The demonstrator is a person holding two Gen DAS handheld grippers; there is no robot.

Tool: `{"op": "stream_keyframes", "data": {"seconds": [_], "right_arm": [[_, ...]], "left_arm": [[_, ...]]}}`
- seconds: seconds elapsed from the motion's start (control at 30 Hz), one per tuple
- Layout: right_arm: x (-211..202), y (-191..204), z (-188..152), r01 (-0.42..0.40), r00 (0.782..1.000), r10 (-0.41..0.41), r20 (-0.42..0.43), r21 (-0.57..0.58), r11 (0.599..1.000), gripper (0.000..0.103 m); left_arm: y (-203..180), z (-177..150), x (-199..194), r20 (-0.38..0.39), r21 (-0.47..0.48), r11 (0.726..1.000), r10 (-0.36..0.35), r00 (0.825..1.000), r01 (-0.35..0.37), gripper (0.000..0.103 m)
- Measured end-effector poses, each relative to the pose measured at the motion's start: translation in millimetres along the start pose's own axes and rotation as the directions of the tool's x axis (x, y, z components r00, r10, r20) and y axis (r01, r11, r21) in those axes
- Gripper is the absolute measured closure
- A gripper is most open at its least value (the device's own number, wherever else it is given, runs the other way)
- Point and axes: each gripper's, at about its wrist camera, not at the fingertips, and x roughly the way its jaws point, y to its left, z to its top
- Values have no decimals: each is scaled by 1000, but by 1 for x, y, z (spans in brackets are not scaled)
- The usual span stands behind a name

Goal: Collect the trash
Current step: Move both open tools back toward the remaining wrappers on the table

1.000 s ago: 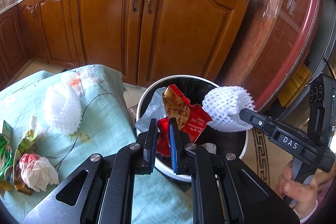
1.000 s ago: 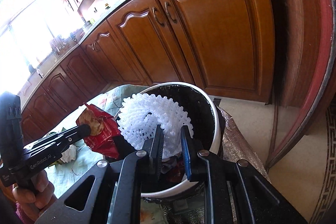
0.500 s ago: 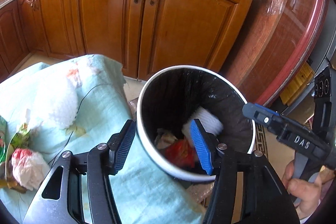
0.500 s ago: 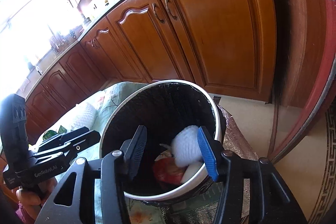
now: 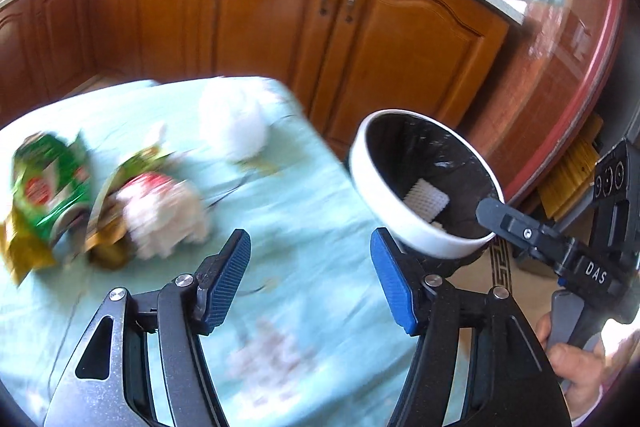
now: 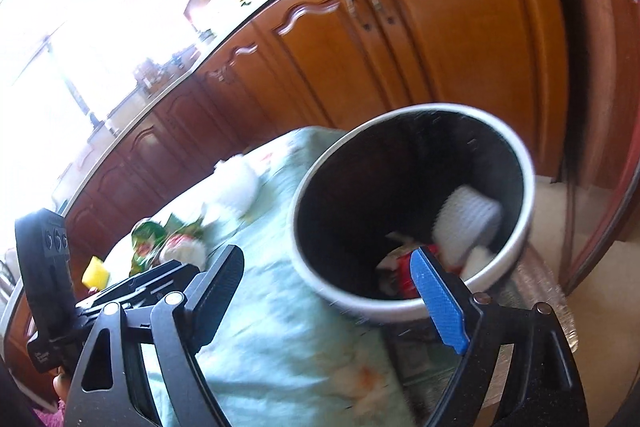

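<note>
A white bin [image 5: 416,227] with a black liner stands beside the table; it also shows in the right wrist view [image 6: 516,163]. Inside lie a white foam net [image 6: 468,219] and a red wrapper [image 6: 408,267]. On the pale green tablecloth [image 5: 312,211] lie a white foam net [image 5: 234,125], a crumpled white-and-red wad [image 5: 160,215] and a green wrapper [image 5: 48,187]. My left gripper [image 5: 310,285] is open and empty above the cloth. My right gripper [image 6: 330,299] is open and empty at the bin's near rim; it also shows in the left wrist view [image 5: 520,227].
Brown kitchen cabinets [image 5: 280,23] run behind the table and bin. A yellow sponge [image 6: 95,271] lies on the table's far left in the right wrist view. A red-framed glass door [image 5: 568,39] stands right of the bin.
Both grippers opened and dropped the red wrapper and the foam net into the bin. The left gripper has since swung left over the table; the views are blurred.
</note>
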Motion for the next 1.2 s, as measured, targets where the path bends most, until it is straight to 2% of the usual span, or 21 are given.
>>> {"op": "stream_keyframes", "data": {"seconds": [0.43,0.73,1.0,1.2], "right_arm": [[31,62,-29,-101,991,96,-95,-52,994,16],[56,97,-41,-143,980,130,-149,-82,986,16],[73,116,-38,-170,974,152,-171,-100,980,16],[87,128,-32,-185,970,163,-179,-113,976,17]], "left_arm": [[78,-39,-42,8,-152,984,100,995,-98,40],[112,-52,-55,8,-214,967,142,990,-137,40],[142,-52,-64,20,-290,942,180,983,-166,40],[166,-41,-68,33,-323,925,222,975,-200,40]]}}
